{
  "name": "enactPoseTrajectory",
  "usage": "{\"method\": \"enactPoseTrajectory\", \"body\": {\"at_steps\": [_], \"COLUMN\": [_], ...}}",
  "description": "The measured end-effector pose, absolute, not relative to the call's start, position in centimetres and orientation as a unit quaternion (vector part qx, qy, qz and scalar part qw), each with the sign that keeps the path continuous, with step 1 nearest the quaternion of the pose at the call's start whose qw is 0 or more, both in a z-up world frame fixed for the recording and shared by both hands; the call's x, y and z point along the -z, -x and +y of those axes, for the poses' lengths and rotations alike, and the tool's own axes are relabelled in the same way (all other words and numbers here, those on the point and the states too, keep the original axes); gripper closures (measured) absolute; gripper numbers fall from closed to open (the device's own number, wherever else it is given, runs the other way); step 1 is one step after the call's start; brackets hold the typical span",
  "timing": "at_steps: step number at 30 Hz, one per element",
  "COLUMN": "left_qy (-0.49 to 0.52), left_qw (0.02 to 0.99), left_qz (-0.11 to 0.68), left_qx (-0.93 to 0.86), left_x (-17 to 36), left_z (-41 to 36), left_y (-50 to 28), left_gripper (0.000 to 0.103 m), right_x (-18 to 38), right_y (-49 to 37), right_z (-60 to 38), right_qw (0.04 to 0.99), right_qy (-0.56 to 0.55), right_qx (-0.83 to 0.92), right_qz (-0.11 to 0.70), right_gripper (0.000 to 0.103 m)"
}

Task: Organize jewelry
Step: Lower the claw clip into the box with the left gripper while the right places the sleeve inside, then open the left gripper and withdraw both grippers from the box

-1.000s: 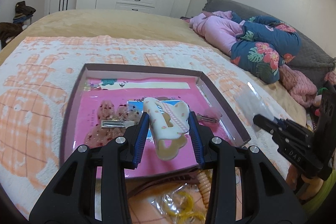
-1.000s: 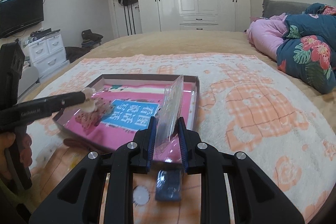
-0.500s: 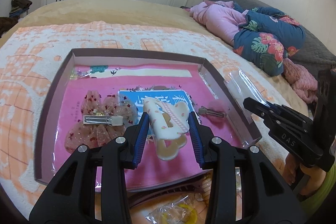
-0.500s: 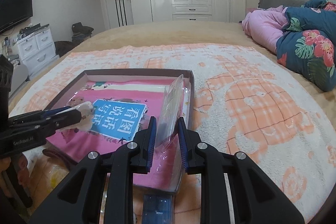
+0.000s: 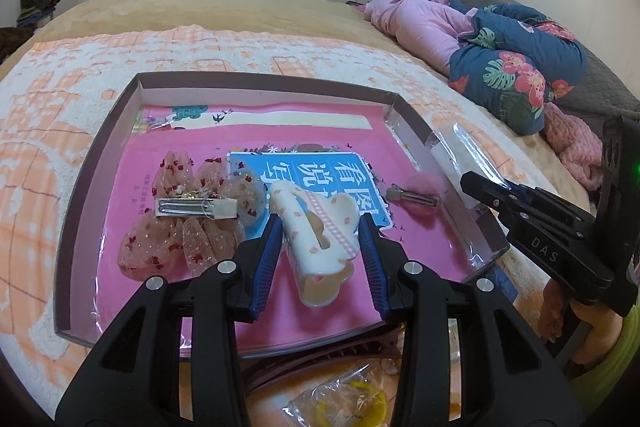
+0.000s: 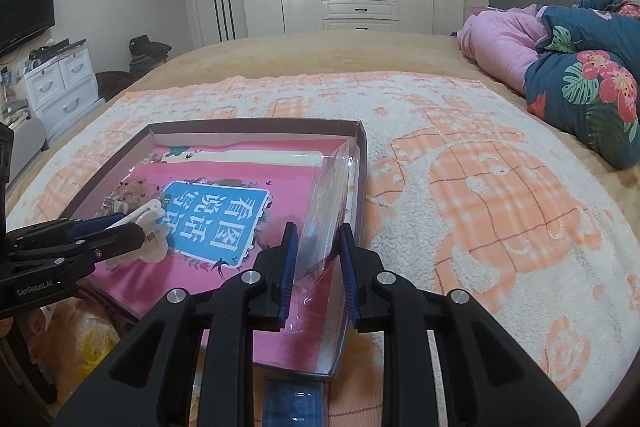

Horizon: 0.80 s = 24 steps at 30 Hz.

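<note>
Bags of yellow items (image 5: 352,403) at 6 o'clock are cut off. Left gripper (image 5: 320,243) clamps a cream claw clip (image 5: 316,235) with peach spots, long axis toward 11 o'clock, above the box (image 5: 100,163). Right gripper (image 6: 318,259) pinches a clear bag (image 6: 328,199), contents unreadable, over the box's 3 o'clock wall.

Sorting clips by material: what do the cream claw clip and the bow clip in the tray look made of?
Claw clip: likely hard plastic, smooth cream surface with printed pink spots. Bow clip: sheer peach mesh fabric with red flecks, on a silvery, apparently metal bar.
</note>
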State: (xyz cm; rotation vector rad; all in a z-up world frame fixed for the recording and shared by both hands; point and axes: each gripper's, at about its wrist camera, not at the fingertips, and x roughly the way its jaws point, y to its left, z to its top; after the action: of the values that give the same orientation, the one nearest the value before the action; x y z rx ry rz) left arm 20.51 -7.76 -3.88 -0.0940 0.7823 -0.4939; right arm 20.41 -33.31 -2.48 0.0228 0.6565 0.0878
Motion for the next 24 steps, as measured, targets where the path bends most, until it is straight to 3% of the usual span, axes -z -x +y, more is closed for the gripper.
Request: {"method": "enactPoseTrajectory", "body": {"at_steps": [8,17,23,24], "left_qy": [0.049,0.067,0.075,0.076], "left_qw": [0.895,0.902,0.911,0.913], "left_qz": [0.374,0.357,0.338,0.335], "left_qx": [0.237,0.232,0.223,0.220], "left_x": [3.5,2.1,0.7,0.4], "left_z": [-7.4,-6.4,-5.8,-5.6], "left_y": [-20.1,-18.8,-17.5,-17.2], "left_gripper": [0.066,0.052,0.032,0.025], "right_x": [2.5,1.4,0.2,-0.1], "right_y": [-20.0,-17.7,-15.6,-15.3], "right_z": [-33.6,-33.8,-33.9,-33.9], "right_qw": [0.945,0.953,0.961,0.962], "right_qy": [-0.015,-0.010,-0.010,-0.010], "right_qx": [-0.044,-0.047,-0.052,-0.052], "right_qz": [0.325,0.300,0.273,0.269], "right_gripper": [0.076,0.050,0.038,0.035]}}
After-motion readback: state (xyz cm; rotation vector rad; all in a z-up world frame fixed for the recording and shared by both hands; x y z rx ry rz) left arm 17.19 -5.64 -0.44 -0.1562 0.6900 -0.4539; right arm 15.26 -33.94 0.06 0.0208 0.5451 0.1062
